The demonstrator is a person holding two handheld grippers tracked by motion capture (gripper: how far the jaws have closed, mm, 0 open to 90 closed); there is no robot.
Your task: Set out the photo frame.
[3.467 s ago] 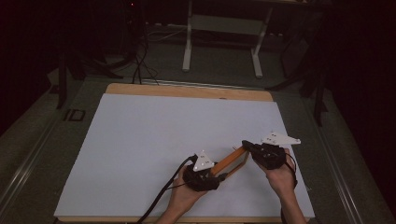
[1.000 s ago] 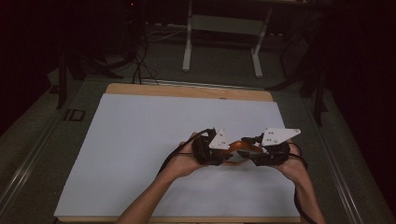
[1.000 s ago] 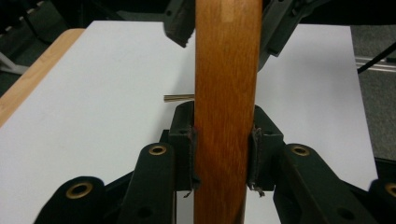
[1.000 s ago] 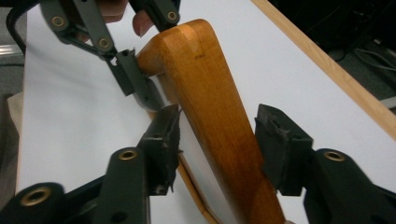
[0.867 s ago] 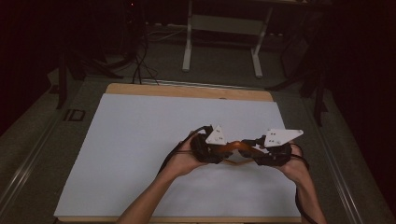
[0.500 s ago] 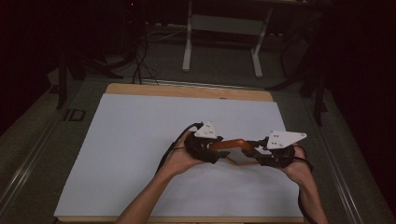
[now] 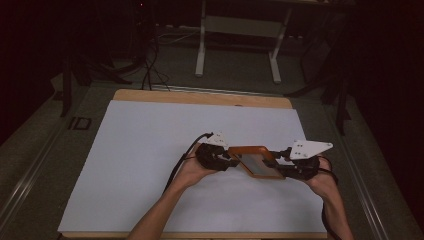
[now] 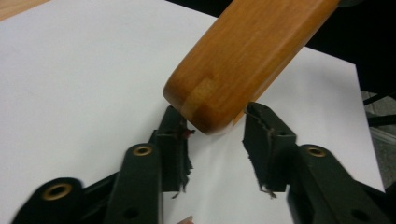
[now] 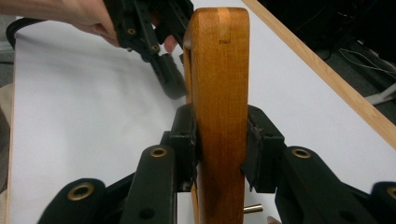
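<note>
A person sat at the near edge of a white surface, holding a gripper in each hand, with both forearms reaching in from the near side. Between the two grippers, right of centre and towards the near side, was a wooden picture frame, orange-brown with a pale panel inside it, held off the surface.

The right gripper gripped the right end of the frame. In the right gripper view, its two black fingers pressed against both flat faces of the frame's wooden edge, which stood upright between them.

The left gripper was at the frame's left end. In the left gripper view, a rounded corner of the frame hung between and just above the tips of the fingers. The left finger appeared to touch the corner, while a gap showed beside the right finger, so the fingers stood partly open and had no firm hold. They had just been closing around that corner.

The left hand and its gripper also appeared at the far end of the frame in the right gripper view.
</note>
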